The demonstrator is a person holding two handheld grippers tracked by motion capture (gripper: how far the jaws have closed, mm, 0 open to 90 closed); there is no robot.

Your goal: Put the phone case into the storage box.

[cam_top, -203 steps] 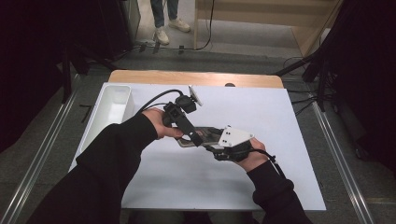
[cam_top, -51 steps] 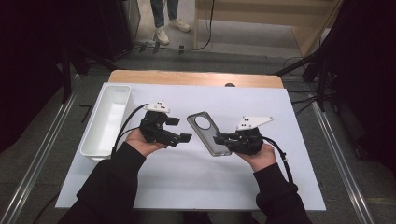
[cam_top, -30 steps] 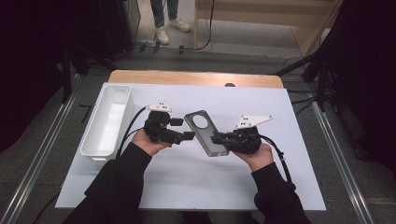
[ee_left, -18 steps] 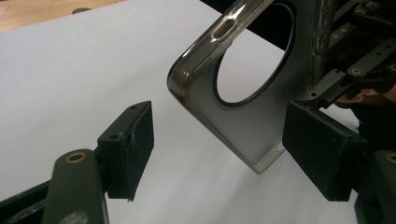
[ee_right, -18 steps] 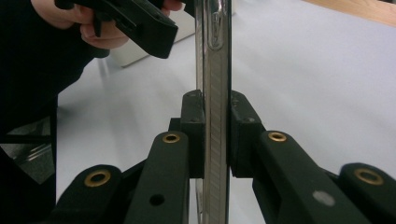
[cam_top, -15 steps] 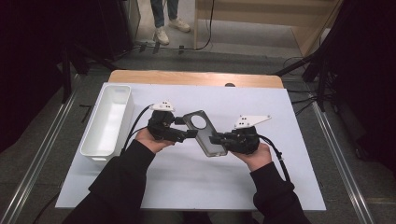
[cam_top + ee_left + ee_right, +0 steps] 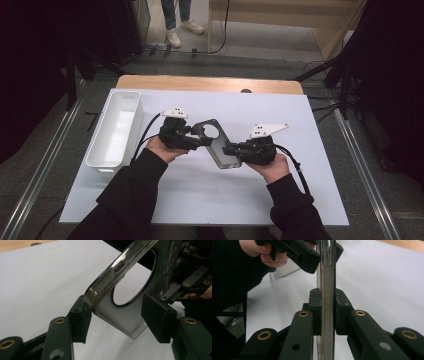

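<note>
Right claw (image 7: 327, 312) pinches the clear phone case (image 7: 218, 145) edge-on above the surface's middle; left claw (image 7: 120, 315) spans its camera-cutout end, half open. Handover looks underway; next, left closes.

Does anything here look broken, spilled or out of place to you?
Nothing stands out. The clear phone case is held off the table, clamped flat by the right gripper, with the left gripper open around its corner. The white bin sits upright.

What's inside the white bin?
The white bin looks empty in the high view: just its bare white bottom. The strip beside its near wall is hidden by that wall.
</note>
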